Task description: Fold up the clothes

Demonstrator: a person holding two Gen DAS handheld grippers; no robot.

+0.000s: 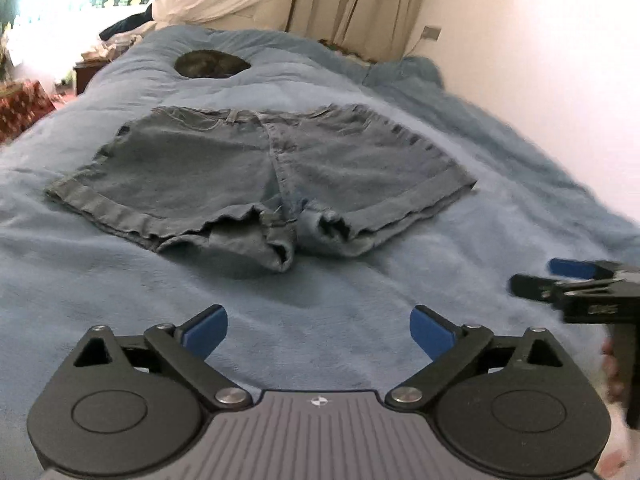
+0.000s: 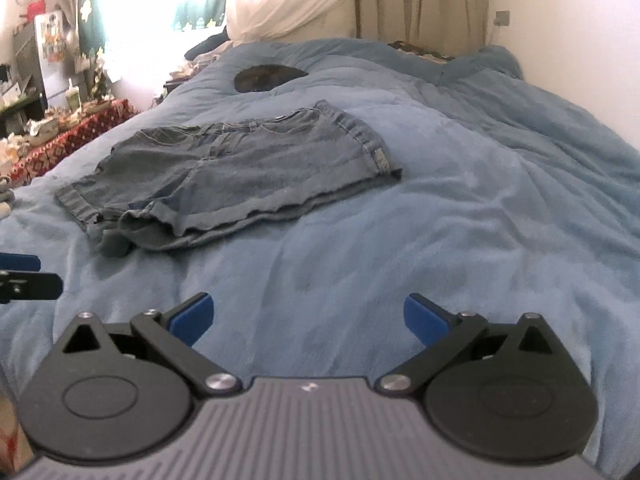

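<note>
Denim shorts (image 1: 256, 176) lie spread flat on the blue blanket (image 1: 360, 300) of the bed, waistband toward the far end and both leg hems toward us, which we read as a garment laid out ready for its first fold and not yet folded. The hems nearest us are rumpled and gape a little at the crotch, so we would expect them to need smoothing or a pinch that gathers both layers.

Our left claw (image 1: 319, 332) hangs over bare blanket just short of the shorts, its blue pads spread as wide as they go, with nothing between them. Our right claw (image 2: 308, 320) is the same: fully spread, empty, over the blanket, with the shorts off to its left. From the left wrist view it appears at the right edge, level with the left one. Both point downward at the bed, a sensible stance for reaching the two outer corners of the garment together.

A dark round patch (image 1: 212, 65) sits near the pillows beyond the shorts; we cannot tell what it is.

As for writing, we can read none. A small emblem on each claw's grey body is too blurred to make out, and any tag on the shorts is too small to read.
</note>
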